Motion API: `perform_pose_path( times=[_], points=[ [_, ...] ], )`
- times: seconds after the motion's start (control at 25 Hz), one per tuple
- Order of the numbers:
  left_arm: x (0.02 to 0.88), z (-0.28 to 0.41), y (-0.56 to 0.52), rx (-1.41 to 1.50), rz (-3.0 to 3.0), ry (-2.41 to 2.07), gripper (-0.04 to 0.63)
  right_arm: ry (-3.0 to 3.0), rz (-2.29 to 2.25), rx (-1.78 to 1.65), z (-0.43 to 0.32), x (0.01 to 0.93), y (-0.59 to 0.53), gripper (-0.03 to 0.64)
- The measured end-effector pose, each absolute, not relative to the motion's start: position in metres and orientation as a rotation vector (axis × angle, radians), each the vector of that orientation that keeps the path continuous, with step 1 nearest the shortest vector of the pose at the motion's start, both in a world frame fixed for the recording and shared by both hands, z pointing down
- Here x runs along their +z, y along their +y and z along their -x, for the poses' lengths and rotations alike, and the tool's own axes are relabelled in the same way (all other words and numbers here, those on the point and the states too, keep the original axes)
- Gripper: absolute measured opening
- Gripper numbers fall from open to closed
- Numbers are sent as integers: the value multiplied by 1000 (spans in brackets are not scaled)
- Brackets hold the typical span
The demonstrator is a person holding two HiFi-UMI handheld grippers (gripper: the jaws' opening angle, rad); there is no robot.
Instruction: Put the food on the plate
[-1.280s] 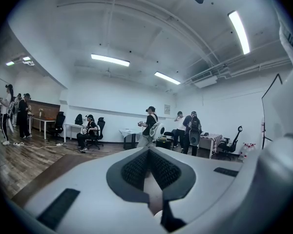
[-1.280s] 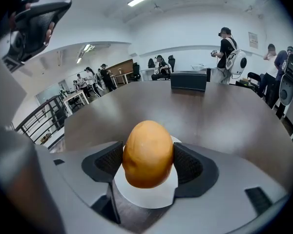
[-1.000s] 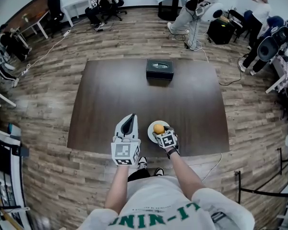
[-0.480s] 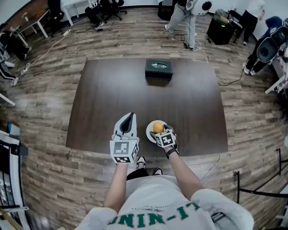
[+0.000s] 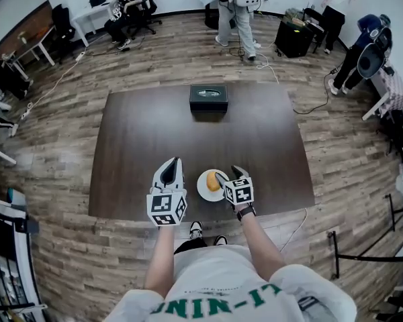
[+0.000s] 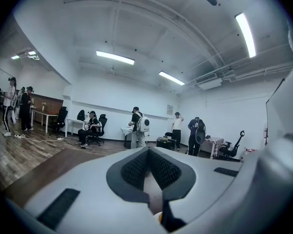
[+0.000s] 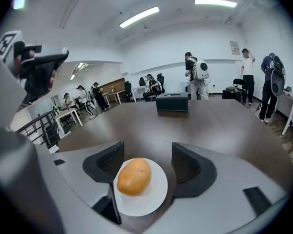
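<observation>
An orange, rounded piece of food (image 5: 213,182) (image 7: 134,176) lies on a small white plate (image 5: 204,193) (image 7: 149,204) near the front edge of the dark table (image 5: 148,139). My right gripper (image 5: 227,174) (image 7: 147,161) hovers just right of the plate. Its jaws stand apart and are closing. In the right gripper view the food sits low between them, and neither pad touches it. My left gripper (image 5: 169,164) (image 6: 147,165) is left of the plate, its jaws together and nothing in them.
A black box (image 5: 209,98) (image 7: 172,103) sits at the table's far side. Several people, chairs and desks stand around the room beyond the table. The person's shoes show under the near table edge (image 5: 188,218).
The right gripper's jaws have come away from the food and shifted a little to the right. The food stays on the plate. The left gripper keeps its place beside the plate.
</observation>
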State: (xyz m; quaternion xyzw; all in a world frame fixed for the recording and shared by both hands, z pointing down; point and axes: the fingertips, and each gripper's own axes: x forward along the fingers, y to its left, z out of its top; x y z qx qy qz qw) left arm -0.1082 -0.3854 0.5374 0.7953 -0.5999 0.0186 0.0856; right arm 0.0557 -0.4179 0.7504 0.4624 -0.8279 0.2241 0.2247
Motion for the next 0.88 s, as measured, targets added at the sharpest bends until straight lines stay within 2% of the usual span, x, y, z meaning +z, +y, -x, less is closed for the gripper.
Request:
perform_pose_path(
  times=[0.64,0.88],
  points=[
    [526,74,-409,67,-2448,-1738,11,-2465,-1456,316,-82,618,-448,160],
    [517,61,-418,76,-2484,-1725,11,-2529,-1545,245,-89,571,-454,127]
  ],
)
